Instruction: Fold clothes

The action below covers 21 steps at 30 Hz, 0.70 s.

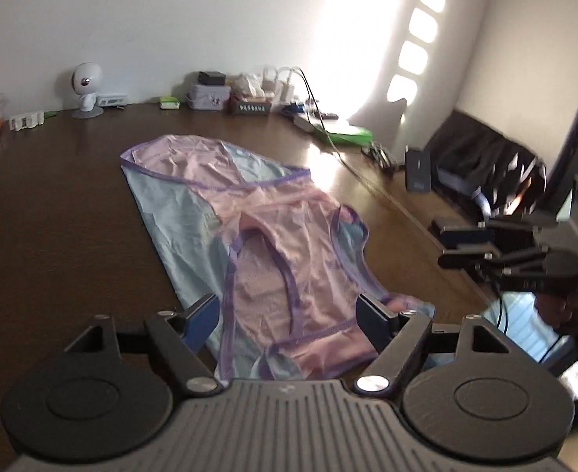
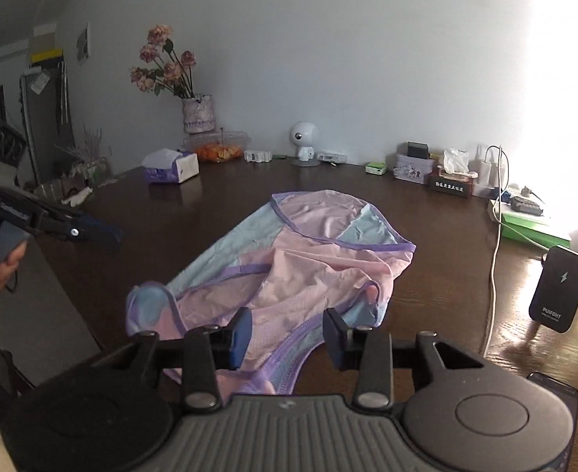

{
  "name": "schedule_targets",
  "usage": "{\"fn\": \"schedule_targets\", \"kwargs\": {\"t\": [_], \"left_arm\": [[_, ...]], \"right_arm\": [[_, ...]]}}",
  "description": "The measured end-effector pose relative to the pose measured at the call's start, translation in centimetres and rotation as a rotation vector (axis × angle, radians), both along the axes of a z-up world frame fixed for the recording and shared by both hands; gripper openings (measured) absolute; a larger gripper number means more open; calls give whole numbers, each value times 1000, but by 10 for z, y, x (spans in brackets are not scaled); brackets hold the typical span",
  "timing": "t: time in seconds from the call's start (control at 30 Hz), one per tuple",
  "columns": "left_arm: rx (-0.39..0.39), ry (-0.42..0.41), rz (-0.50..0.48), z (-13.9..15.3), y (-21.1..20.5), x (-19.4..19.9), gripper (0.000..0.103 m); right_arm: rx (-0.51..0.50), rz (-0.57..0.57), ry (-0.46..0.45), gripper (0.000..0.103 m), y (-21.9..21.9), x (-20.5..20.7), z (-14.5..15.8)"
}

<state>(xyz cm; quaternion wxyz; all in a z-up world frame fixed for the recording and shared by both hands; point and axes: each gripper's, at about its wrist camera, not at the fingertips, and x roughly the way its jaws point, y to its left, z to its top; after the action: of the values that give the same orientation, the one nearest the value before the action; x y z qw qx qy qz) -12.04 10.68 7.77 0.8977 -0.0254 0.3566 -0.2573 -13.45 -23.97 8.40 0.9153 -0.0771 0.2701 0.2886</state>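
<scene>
A pink and light-blue garment (image 1: 273, 251) with purple trim lies crumpled and partly doubled over on the dark wooden table (image 1: 53, 216). My left gripper (image 1: 287, 314) is open, its fingers spread wide over the garment's near end with no cloth pinched between them. In the right wrist view, the same garment (image 2: 312, 271) stretches away from my right gripper (image 2: 288, 336), which is open above the near purple-trimmed edge. The right gripper (image 1: 452, 247) also shows at the garment's right side, off the cloth. At the left, a hand holds the left gripper (image 2: 104, 234) in the air.
Clutter lines the far wall: a white round robot figure (image 2: 304, 137), a tissue box (image 2: 171, 167), a flower vase (image 2: 197, 114), tins and chargers. A white cable (image 2: 493, 267) crosses the right side near a black power bank (image 2: 558, 289). A black bag (image 1: 481, 161) sits at the right.
</scene>
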Motion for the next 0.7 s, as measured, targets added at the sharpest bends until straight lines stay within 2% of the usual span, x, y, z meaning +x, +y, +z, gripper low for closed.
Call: {"fn": "schedule_targets", "kwargs": {"t": [0.07, 0.1, 0.17, 0.23, 0.3, 0.37, 0.43, 0.47, 0.5, 0.57, 0.7], "left_arm": [[29, 0, -35, -4, -3, -3, 78], [36, -11, 6, -6, -4, 2, 78], [85, -51, 50, -10, -19, 25, 74], [129, -65, 53, -18, -32, 52, 67], [176, -39, 72, -32, -46, 80, 45], [221, -17, 88, -45, -59, 104, 43], [260, -25, 83, -54, -66, 110, 39], [283, -35, 78, -59, -68, 111, 31], [304, -40, 78, -62, -69, 112, 15], [299, -48, 114, -64, -61, 112, 6], [191, -80, 304, -49, -19, 107, 3]], "right_arm": [[-31, 30, 14, 33, 5, -1, -11], [-34, 28, 16, 33, 7, -1, -15], [-34, -34, 10, 33, 15, 12, -19], [-43, -125, 4, 31, 24, 33, -22], [-42, -194, 29, 25, 30, 55, -30], [-50, -246, 54, 23, 37, 72, -39], [-77, -270, 66, 23, 45, 81, -48], [-88, -275, 69, 22, 48, 83, -53], [-99, -280, 72, 20, 51, 85, -57], [-94, -276, 97, 16, 54, 89, -64], [-110, -277, 116, 14, 58, 94, -73]]}}
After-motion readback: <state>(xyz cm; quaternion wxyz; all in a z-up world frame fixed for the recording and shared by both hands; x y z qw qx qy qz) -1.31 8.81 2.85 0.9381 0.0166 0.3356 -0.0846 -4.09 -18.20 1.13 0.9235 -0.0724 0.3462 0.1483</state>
